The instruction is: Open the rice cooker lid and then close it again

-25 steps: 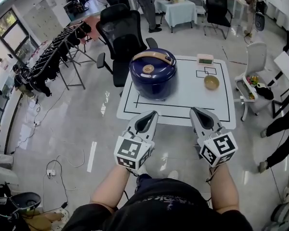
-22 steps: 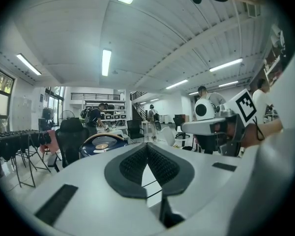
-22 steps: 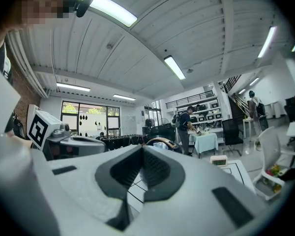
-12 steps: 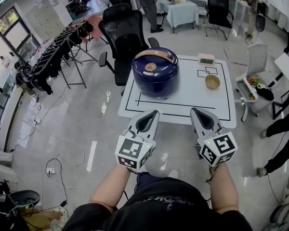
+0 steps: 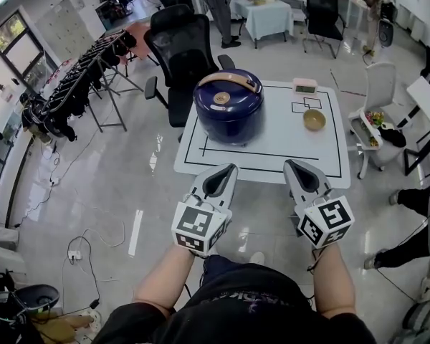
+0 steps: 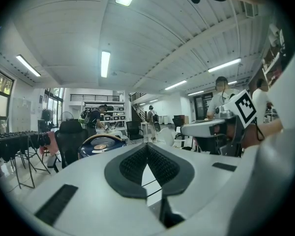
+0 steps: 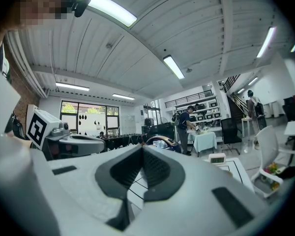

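Note:
A dark blue rice cooker point(image 5: 228, 106) with a tan handle stands at the left of the white table point(image 5: 272, 145), its lid down. Both grippers hover side by side in front of the table's near edge, well short of the cooker. My left gripper point(image 5: 228, 169) is shut with nothing in it. My right gripper point(image 5: 292, 165) is shut and empty too. In the left gripper view the cooker point(image 6: 101, 145) shows just left of the closed left gripper point(image 6: 147, 145). In the right gripper view the cooker point(image 7: 160, 141) peeks over the closed right gripper point(image 7: 142, 149).
A wooden bowl point(image 5: 314, 120) and a small clock point(image 5: 304, 86) sit at the table's right. A black office chair point(image 5: 183, 52) stands behind the cooker, a white chair point(image 5: 380, 92) to the right, a rack of dark gear point(image 5: 79, 84) to the left. A person's legs point(image 5: 408, 199) show at the right edge.
Both grippers stay where they were, shut. The head view sways slightly. The legs at the right edge have shifted.

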Demonstrator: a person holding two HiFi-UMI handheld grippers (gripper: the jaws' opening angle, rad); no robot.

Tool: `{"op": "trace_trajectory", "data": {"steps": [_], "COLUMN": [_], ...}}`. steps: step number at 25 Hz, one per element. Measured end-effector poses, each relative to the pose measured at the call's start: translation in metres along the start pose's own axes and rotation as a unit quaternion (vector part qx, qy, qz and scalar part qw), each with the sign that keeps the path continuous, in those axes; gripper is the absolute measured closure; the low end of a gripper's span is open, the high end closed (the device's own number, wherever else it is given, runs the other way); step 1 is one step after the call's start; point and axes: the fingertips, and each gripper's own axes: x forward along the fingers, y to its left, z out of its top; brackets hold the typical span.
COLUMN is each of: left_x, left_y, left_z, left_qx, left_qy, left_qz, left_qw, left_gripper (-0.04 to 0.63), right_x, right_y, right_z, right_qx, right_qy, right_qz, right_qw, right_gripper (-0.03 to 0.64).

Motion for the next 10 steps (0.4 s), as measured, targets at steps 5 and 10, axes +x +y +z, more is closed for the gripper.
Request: {"op": "trace_trajectory", "data": {"steps": [5, 10], "left_x": [0.0029, 0.0027], "left_y": [0.0014, 0.0024], "left_z": [0.0035, 0.0054], "left_qx": [0.006, 0.01], "left_qy": [0.0, -0.003], "left_qz": [0.0, 0.0], "left_qw": [1.0, 0.9999], "left_gripper": [0.592, 0.592], "right_x": [0.0005, 0.002], "right_y": [-0.0032, -0.0038], "right_z": [0.0018, 0.0031], "right_qx": [0.0, -0.001], "right_qy": [0.0, -0.001], "right_qz": [-0.001, -0.002], "right_qw": [1.0, 1.0], "right_gripper": [0.617, 0.617]}}
